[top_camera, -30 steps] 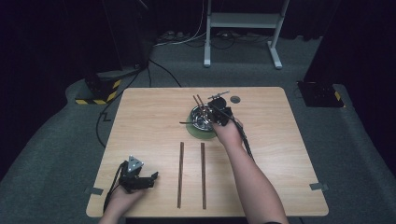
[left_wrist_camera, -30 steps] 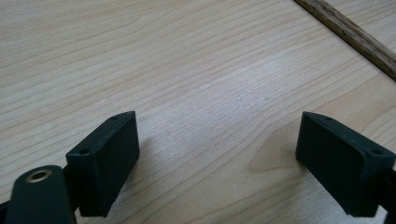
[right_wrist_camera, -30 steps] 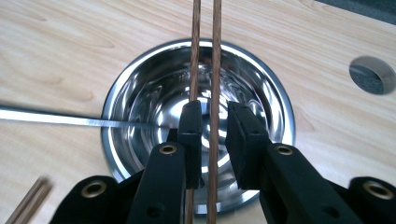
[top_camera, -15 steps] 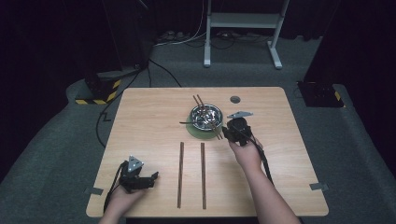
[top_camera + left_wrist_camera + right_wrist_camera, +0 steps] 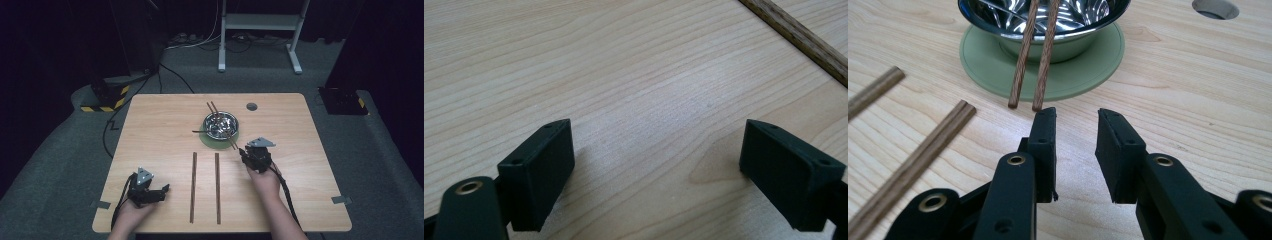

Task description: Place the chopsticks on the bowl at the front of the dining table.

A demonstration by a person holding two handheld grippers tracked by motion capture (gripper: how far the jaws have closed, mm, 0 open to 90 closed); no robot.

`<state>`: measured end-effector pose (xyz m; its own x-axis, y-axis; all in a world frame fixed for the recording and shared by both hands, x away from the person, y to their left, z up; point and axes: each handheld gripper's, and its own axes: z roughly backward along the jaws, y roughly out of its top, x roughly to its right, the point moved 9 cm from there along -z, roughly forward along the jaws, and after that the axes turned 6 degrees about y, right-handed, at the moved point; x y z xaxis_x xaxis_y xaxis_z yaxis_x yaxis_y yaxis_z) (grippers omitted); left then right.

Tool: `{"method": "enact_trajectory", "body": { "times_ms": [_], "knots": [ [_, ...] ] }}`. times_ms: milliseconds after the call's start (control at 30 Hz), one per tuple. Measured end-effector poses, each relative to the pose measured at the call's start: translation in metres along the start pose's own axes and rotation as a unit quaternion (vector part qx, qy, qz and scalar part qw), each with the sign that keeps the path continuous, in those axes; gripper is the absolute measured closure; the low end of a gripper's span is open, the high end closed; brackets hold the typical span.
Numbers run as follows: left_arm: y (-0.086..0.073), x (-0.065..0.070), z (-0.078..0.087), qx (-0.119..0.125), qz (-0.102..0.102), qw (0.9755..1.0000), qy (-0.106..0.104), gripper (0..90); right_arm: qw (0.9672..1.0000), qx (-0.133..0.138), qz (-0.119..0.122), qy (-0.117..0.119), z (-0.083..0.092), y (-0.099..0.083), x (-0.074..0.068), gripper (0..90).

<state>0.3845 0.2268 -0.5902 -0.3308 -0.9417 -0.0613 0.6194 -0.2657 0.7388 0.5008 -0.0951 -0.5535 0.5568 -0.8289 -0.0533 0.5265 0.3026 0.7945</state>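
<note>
A shiny metal bowl (image 5: 221,124) (image 5: 1048,15) stands on a round green coaster (image 5: 212,141) (image 5: 993,60) at the table's middle back. A pair of wooden chopsticks (image 5: 223,126) (image 5: 1029,65) lies across the bowl's rim, near ends over the coaster. My right gripper (image 5: 246,153) (image 5: 1075,117) hovers just short of those ends, pointing at the bowl. Its jaws have just been opening and stand a little apart with nothing between them. Two long wooden sticks (image 5: 193,186) (image 5: 217,186) lie side by side nearer the front. My left gripper (image 5: 161,190) (image 5: 656,145) rests wide open on the table at front left, holding nothing.
A dark thin handle (image 5: 199,131) sticks out of the bowl to the left. A round hole (image 5: 251,106) (image 5: 1215,7) is in the wooden table (image 5: 310,150) behind the bowl. One stick (image 5: 799,37) runs past the left gripper. Dark carpet and cables surround the table.
My right gripper has drawn back from the bowl toward the front and right, lower now, its jaws wider. The chopstick pair stays on the bowl. The left gripper has not moved.
</note>
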Motion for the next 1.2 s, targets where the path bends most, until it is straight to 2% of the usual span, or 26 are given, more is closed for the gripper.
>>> {"method": "enact_trajectory", "body": {
  "times_ms": [67,167,267,400,500,600,667,733,800,833,867,967,1100,1200],
  "knots": [
    [-0.001,0.000,0.001,0.001,0.001,1.0000,0.005,15.4,0.9999,0.009,0.007,-0.011,-0.002,-0.005,0.000,68.4],
    [-0.002,0.000,0.002,0.000,0.007,0.9999,0.010,15.7,0.9997,0.020,0.008,-0.015,0.003,-0.008,0.002,70.8],
    [-0.002,-0.001,0.002,0.002,0.014,0.9998,0.016,17.8,0.9994,0.034,0.005,-0.009,0.007,-0.009,0.001,73.8],
    [-0.001,-0.002,0.002,0.003,0.022,0.9994,0.028,19.9,0.9986,0.049,-0.014,0.016,0.010,-0.008,0.002,76.2],
    [-0.001,-0.002,0.004,0.007,0.033,0.9987,0.037,26.0,0.9977,0.056,-0.029,0.028,0.011,-0.007,0.003,77.2],
    [0.000,-0.001,0.004,0.012,0.024,0.9992,0.031,30.2,0.9973,0.060,-0.029,0.030,0.010,-0.006,0.002,77.1],
    [0.001,-0.004,0.006,0.003,0.039,0.9977,0.055,42.1,0.9965,0.061,-0.041,0.040,0.009,-0.005,0.001,74.8],
    [0.004,-0.004,0.005,-0.012,0.037,0.9976,0.058,47.1,0.9956,0.062,-0.046,0.052,0.011,-0.004,-0.001,69.5],
    [0.009,0.001,0.002,-0.023,0.027,0.9981,0.050,50.0,0.9947,0.064,-0.055,0.058,0.010,-0.004,-0.001,65.1],
    [0.013,0.003,0.001,-0.027,0.016,0.9980,0.055,51.0,0.9945,0.062,-0.061,0.059,0.009,-0.004,-0.001,63.6],
    [0.019,0.004,0.000,-0.027,0.011,0.9974,0.066,53.2,0.9943,0.056,-0.067,0.061,0.008,-0.006,0.000,62.4],
    [0.040,0.011,0.000,-0.015,0.004,0.9981,0.059,58.6,0.9937,0.055,-0.078,0.060,0.008,-0.006,0.002,60.0],
    [0.071,0.021,-0.001,0.019,0.000,0.9985,0.052,64.3,0.9954,0.054,-0.064,0.045,0.008,-0.006,0.002,61.6],
    [0.091,0.032,-0.005,0.034,-0.010,0.9984,0.044,65.5,0.9965,0.062,-0.045,0.032,0.010,-0.004,0.000,64.6]
  ]
}}
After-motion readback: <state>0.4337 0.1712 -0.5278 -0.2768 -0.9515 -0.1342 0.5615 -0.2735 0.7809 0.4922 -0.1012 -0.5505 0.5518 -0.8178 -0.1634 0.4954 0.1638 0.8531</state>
